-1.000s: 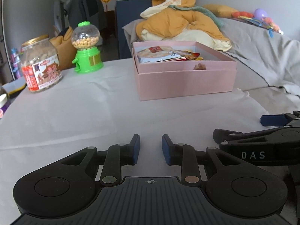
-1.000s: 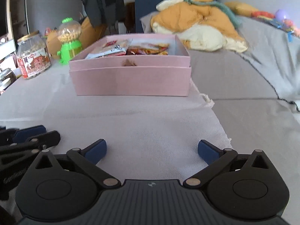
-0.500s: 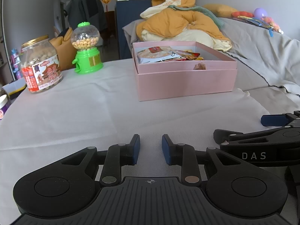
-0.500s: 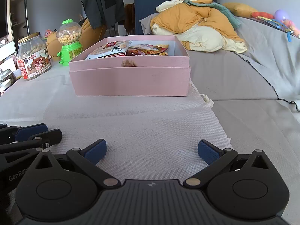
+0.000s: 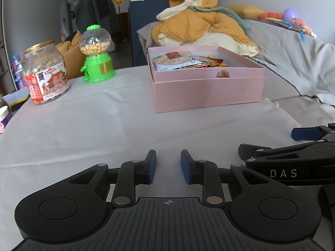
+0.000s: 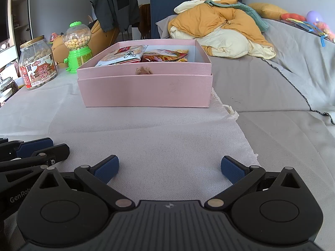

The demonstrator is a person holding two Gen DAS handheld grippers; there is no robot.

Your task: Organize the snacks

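A pink box (image 5: 207,92) (image 6: 146,90) stands on the white cloth and holds snack packets: a white-and-red one (image 5: 173,59) (image 6: 123,55) and orange-red ones (image 5: 211,61) (image 6: 165,55). A peanut jar (image 5: 46,73) (image 6: 38,64) and a green candy dispenser (image 5: 96,56) (image 6: 77,48) stand to the left of the box. My left gripper (image 5: 168,165) is empty near the cloth's front, its jaws a narrow gap apart. My right gripper (image 6: 169,168) is wide open and empty, beside the left one.
A pile of orange and cream bedding (image 5: 201,27) (image 6: 219,25) lies behind the box on a grey sofa (image 6: 282,79). More jars (image 6: 7,87) sit at the far left edge. The cloth's frayed right edge (image 6: 232,115) ends on the sofa.
Both grippers have risen slightly, so more of the box's inside shows. Neither gripper's jaws have changed.
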